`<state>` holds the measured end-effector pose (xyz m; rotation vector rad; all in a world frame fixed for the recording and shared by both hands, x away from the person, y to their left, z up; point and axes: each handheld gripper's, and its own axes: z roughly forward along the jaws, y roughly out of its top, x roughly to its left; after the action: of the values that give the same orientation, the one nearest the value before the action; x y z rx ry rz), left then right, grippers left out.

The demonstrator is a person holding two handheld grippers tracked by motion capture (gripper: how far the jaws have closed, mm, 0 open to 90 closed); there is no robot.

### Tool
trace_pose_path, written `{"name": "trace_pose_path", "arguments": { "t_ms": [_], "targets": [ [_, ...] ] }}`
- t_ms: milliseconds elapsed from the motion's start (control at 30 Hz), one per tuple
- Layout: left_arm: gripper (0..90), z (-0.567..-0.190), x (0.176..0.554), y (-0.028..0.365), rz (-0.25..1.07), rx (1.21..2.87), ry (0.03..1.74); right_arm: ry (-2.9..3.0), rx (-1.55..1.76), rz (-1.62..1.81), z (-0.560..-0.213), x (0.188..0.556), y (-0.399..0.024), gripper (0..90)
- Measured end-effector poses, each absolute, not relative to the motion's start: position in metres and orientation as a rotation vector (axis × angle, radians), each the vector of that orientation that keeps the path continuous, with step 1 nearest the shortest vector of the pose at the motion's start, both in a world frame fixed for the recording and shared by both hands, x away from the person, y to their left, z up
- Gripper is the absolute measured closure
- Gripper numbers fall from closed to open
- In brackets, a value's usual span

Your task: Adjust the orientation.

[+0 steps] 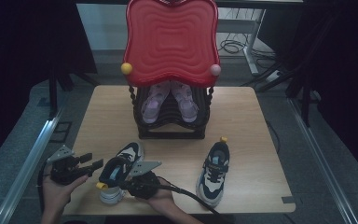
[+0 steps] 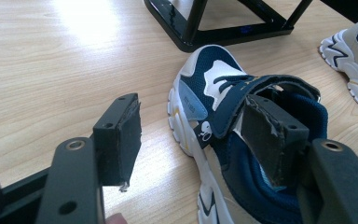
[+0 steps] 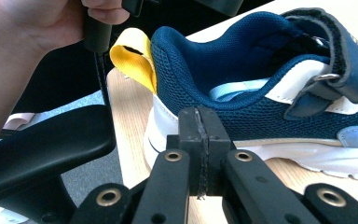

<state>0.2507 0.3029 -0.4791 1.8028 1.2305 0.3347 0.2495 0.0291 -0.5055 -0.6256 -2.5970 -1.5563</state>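
While both grippers work at the table's (image 1: 261, 116) near edge, the nearer navy shoe (image 1: 120, 169) lies at about 7 o'clock from the black rack (image 1: 170, 126). It sits between the left gripper (image 1: 94, 165) and the right gripper (image 1: 129, 183). The left gripper's jaws stand wide apart, empty, one pad in front of the shoe's strap (image 2: 242, 100). The right gripper's jaws are pressed together with nothing between them, just beside the heel and its yellow pull loop (image 3: 133, 58).

Handling, as judged: the shoe looks light, with a soft mesh upper and padded collar that will give under pressure; the white sole (image 3: 307, 158) is stiffer and probably less slippery. Likely holds are the heel collar (image 3: 191, 100) or the strap; the loop is narrow and floppy.

Count: two navy shoes, the second (image 1: 213, 173) at 4 o'clock from the rack; two pink shoes (image 1: 170, 100) on the rack; one red tray-like top (image 1: 170, 39); two grippers.
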Motion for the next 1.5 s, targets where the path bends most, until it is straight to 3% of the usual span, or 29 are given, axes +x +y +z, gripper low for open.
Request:
{"name": "trace_pose_path", "arguments": {
  "t_ms": [600, 933, 1500],
  "targets": [
    [37.7, -0.476, 0.249, 0.311, 0.356, 1.774, 1.241, -2.618, -0.604, -1.575, -0.500, 0.248, 0.036, 89.3],
    [37.7, -0.477, 0.245, 0.313, 0.372, 1.771, 1.260, -2.635, -0.612, -1.670, -0.469, 0.245, -0.008, 89.2],
    [37.8, -0.480, 0.252, 0.306, 0.370, 1.789, 1.262, -2.642, -0.866, -1.749, -0.467, 0.243, -0.115, 89.0]
  ]
}}
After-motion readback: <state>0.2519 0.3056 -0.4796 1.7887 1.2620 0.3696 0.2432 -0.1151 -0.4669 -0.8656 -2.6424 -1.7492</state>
